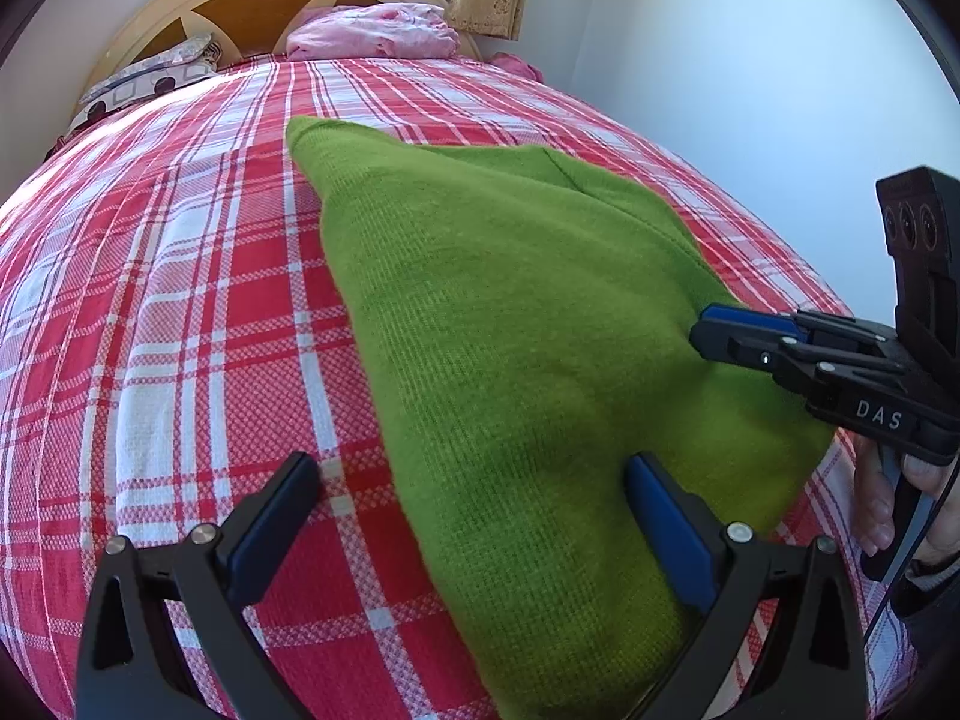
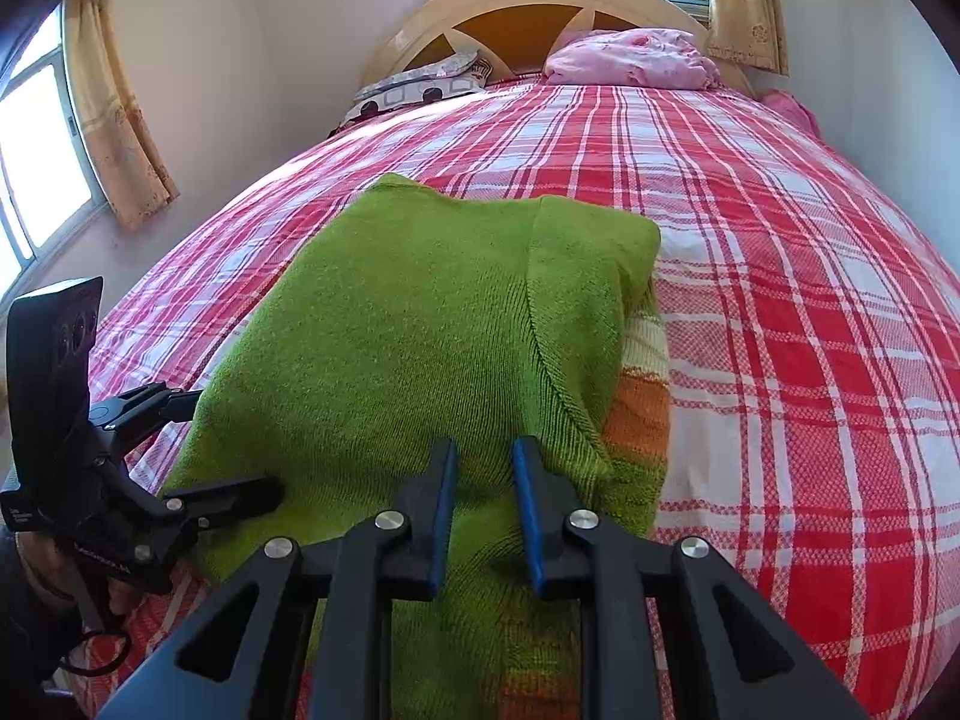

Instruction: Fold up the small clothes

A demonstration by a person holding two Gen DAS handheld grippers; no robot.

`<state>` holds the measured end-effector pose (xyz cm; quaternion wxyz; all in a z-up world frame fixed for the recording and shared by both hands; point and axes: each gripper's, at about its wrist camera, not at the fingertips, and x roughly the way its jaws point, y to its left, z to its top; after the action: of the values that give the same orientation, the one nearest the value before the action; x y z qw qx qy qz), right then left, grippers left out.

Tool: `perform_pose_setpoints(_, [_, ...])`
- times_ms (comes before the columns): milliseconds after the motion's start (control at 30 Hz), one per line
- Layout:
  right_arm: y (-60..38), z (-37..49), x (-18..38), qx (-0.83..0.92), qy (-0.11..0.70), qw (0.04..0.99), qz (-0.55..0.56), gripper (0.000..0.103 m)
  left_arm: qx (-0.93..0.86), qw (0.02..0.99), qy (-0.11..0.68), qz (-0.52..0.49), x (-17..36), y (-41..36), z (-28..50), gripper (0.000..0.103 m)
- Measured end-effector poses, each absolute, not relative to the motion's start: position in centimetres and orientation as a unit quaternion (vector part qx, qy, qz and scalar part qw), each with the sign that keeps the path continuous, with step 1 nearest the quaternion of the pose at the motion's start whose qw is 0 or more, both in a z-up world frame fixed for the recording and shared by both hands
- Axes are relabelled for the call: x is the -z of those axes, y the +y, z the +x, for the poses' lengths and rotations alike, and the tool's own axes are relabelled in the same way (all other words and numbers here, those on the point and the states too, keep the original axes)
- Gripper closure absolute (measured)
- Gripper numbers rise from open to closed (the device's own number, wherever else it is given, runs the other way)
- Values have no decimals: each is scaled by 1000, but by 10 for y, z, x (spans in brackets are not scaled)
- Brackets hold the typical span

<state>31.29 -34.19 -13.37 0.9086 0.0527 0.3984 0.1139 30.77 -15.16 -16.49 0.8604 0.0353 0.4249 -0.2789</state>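
Green sweater [image 2: 390, 324] flat on bed [image 2: 810, 360], long axis running away from both tongs. Right tongs [image 2: 483, 516] nearly closed, pinching near edge fold. Left tongs [image 1: 474, 516] spread, astride left edge, nothing gripped.

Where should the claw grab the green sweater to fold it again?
Probably the near edge of the green sweater, coming from the front of the bed and low. That edge lies closest and hangs loose, so a claw can slide under it. The right claw already sits there, nearly closed with knit between its fingers. The left claw is wide open beside it.
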Motion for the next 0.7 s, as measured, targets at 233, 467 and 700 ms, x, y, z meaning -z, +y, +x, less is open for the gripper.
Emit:
perform_pose_setpoints(233, [-342,312,134,-125,401,907,45,85,275,853,444,-7,163,-140,323,0])
perform_pose_setpoints(467, [-347,302,119,-139,398,905,52,81,281,851,444,13,165,-152,327,0])
perform_pose_setpoints(700, [-383,332,94,-123,347,921,127,10,284,855,434,12,164,-151,321,0])
